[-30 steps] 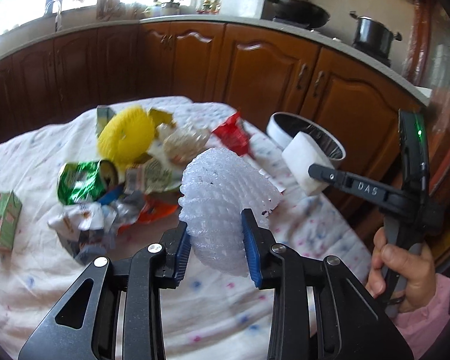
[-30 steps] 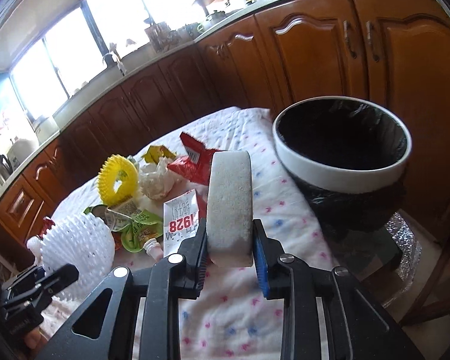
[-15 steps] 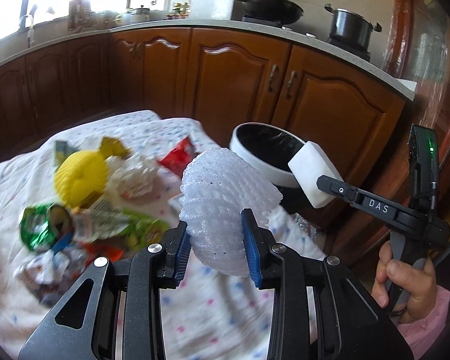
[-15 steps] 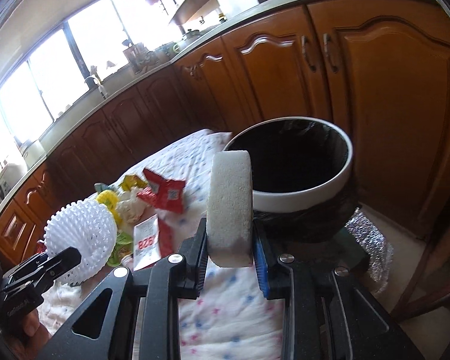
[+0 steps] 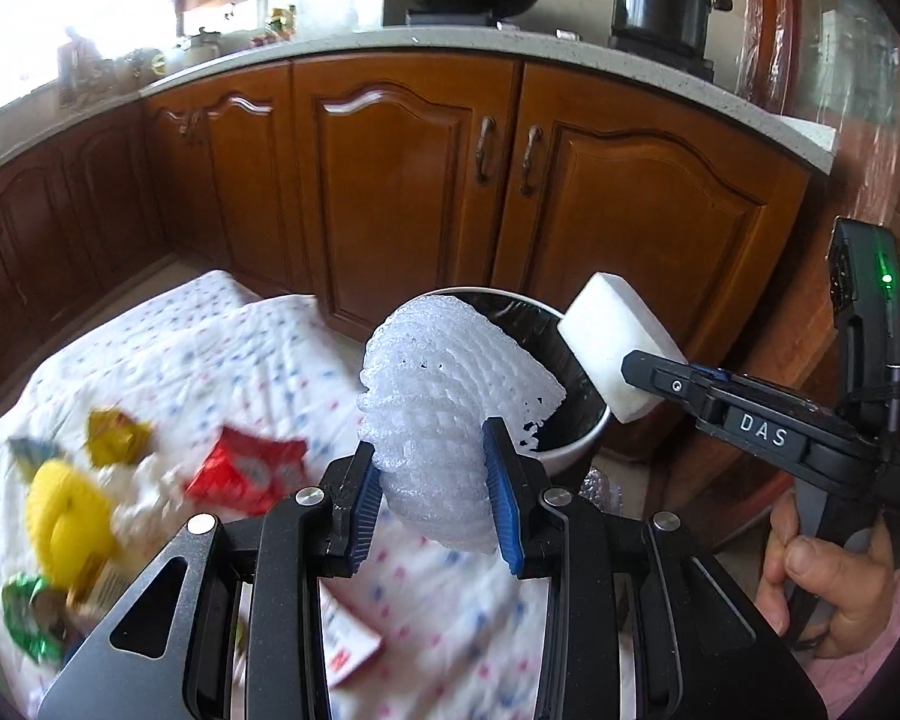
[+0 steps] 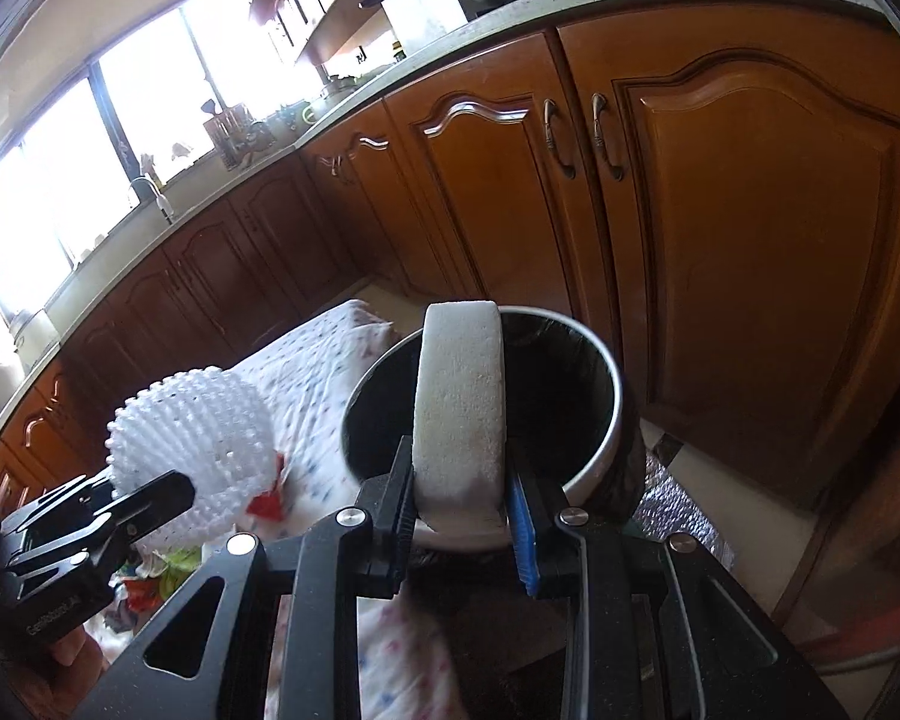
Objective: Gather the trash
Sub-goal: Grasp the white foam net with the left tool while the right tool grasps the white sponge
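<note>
My left gripper (image 5: 432, 480) is shut on a white foam fruit net (image 5: 450, 396), which it holds in the air in front of the bin. The right gripper (image 6: 459, 501) is shut on a white sponge block (image 6: 459, 408), held over the near rim of the white bin with a black liner (image 6: 594, 372). In the left wrist view the sponge (image 5: 615, 354) hangs above the bin's right rim (image 5: 570, 450). In the right wrist view the foam net (image 6: 192, 450) and the left gripper show at lower left.
Loose trash lies on the dotted cloth (image 5: 210, 360): a red wrapper (image 5: 243, 471), a yellow ring (image 5: 66, 516), a green wrapper (image 5: 27, 618). Brown cabinets (image 5: 390, 180) stand behind the bin. A hand (image 5: 834, 588) holds the right gripper's handle.
Both grippers have travelled right, away from the trash pile and toward the bin. The sponge now hangs over the bin's rim and the foam net is close in front of it.
</note>
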